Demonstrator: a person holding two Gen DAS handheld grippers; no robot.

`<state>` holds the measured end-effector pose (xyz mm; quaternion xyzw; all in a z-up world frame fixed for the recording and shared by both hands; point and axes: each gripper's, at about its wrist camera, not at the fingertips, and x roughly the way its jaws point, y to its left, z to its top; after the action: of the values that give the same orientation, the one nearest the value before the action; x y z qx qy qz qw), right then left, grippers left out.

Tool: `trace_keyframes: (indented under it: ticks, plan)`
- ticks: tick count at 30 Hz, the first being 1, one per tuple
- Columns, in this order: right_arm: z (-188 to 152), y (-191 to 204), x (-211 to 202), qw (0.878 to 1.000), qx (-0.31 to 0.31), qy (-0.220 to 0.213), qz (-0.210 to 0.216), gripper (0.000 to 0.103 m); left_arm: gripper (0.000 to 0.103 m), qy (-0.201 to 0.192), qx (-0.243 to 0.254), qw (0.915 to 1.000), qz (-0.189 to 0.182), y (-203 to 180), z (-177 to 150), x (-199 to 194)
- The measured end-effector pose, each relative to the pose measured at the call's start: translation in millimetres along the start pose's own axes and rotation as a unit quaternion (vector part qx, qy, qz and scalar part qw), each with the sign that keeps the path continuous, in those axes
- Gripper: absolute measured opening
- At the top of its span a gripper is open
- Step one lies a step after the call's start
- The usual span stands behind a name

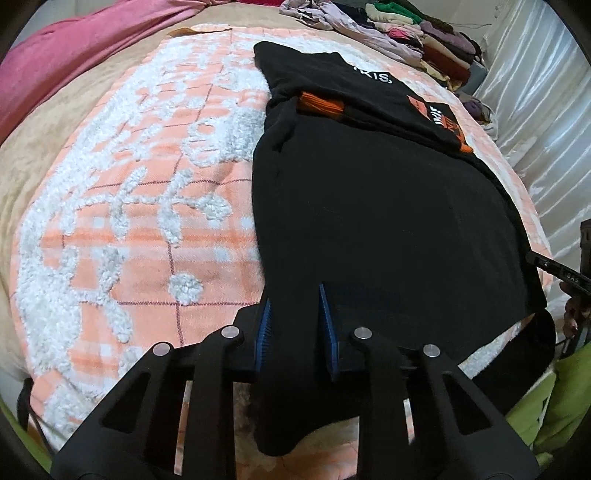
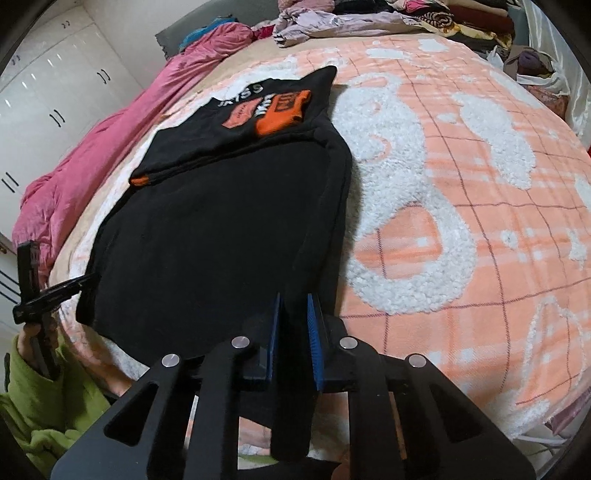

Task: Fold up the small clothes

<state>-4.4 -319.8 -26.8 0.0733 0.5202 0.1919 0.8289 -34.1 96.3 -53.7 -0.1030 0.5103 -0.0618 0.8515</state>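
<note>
A black sweatshirt (image 1: 369, 206) (image 2: 221, 221) with orange cuffs (image 1: 321, 105) (image 2: 284, 110) and white lettering lies flat on the bed, its sleeves folded across the upper part. The hem is nearest me and hangs slightly over the bed's edge. My left gripper (image 1: 294, 295) is shut on the hem's left corner, with black cloth pinched between the blue pads (image 1: 264, 332). At the hem's right corner my right gripper (image 2: 294, 297) is likewise shut on the cloth, which runs down between its blue pads (image 2: 317, 343).
An orange and white plaid fleece blanket (image 1: 147, 221) (image 2: 461, 184) covers the bed. A pink duvet (image 1: 74, 55) (image 2: 92, 155) lies along the left side. Piled clothes (image 1: 406, 33) (image 2: 369, 18) sit at the far end. A green sleeve (image 2: 44, 406) shows below. White wardrobe doors (image 2: 44, 92) stand left.
</note>
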Motion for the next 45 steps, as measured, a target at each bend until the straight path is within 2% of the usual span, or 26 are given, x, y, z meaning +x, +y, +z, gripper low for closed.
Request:
trace_keyframes:
  ticks: [4,7,8,10,11,12,14,18,22,24,31,36,45]
  plan:
    - [-4,-5,3,1.0,0.005,0.023,-0.005,0.019,0.016,0.007,0.005,1.0,0.0,-1,-4,2]
    - [-7,-8,7,0.999,0.012,0.035,0.0,0.031,0.021,0.011,0.005,0.9999,-0.002,-2,-6,4]
    - [-8,-8,8,0.999,0.013,0.04,0.002,0.039,0.021,0.012,0.004,0.9999,-0.003,-3,-6,4]
    - [-11,-9,11,0.999,0.015,0.05,-0.001,0.04,0.021,0.012,0.004,0.9999,-0.003,-3,-6,5]
    - [-11,-9,12,0.999,0.015,0.052,-0.001,0.038,0.021,0.012,0.004,0.9999,-0.003,-4,-6,5]
    - [-11,-9,12,0.999,0.014,0.052,-0.002,0.024,0.015,0.012,0.004,0.9999,-0.002,-4,-6,4]
    - [-10,-7,10,0.999,0.009,0.047,0.005,0.009,0.006,0.009,0.006,0.9999,-0.003,-5,-4,3]
    - [-5,-5,-4,0.999,-0.002,0.021,0.03,0.009,0.004,-0.015,0.003,0.9998,-0.014,-3,3,-12]
    - [12,-11,-18,0.998,0.018,-0.017,0.064,0.008,0.004,-0.042,-0.02,0.998,-0.042,8,22,-30]
    - [25,-12,-24,0.996,0.024,-0.038,0.079,0.008,0.004,-0.052,-0.018,0.9977,-0.039,9,31,-35]
    - [74,-6,-27,0.994,0.021,-0.081,0.077,0.008,0.004,-0.09,-0.026,0.9944,-0.048,11,76,-41]
    - [117,-7,-20,0.991,0.023,-0.105,0.075,0.008,0.004,-0.103,-0.044,0.9922,-0.054,17,115,-36]
    - [166,-42,26,0.99,0.083,-0.101,0.056,0.008,0.004,-0.099,-0.066,0.9919,-0.044,30,177,3]
